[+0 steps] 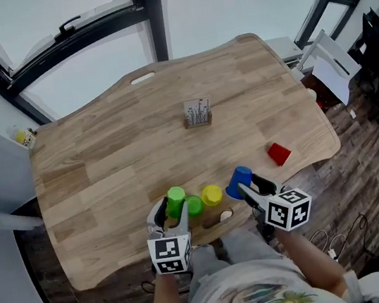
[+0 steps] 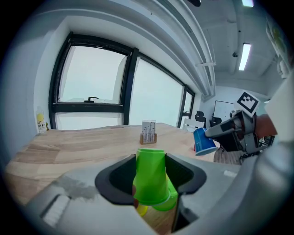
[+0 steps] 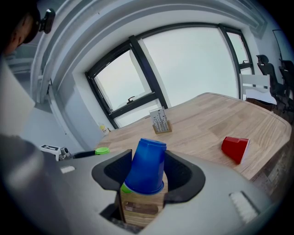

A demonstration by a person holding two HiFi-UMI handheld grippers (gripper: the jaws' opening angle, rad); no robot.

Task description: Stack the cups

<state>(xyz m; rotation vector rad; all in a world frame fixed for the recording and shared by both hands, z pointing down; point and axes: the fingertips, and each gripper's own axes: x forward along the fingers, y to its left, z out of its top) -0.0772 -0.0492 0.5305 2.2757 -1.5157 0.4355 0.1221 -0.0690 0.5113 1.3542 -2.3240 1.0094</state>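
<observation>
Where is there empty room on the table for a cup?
Bare table lies left of the card holder, and between it and the red cup. The near edge is crowded: green cup, second green cup, yellow cup, blue cup.

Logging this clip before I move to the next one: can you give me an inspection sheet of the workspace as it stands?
Surface: wooden table.
Job's things: loose green cup and yellow cup sit near the front edge; red cup lies on its side at right.
Clutter: small stand mid-table.
Grippers: left tongs shut on green cup; right tongs shut on blue cup.
Cables: thin loops on the floor, right.
Surroundings: windows ahead; chairs at right; bottle at left.
</observation>
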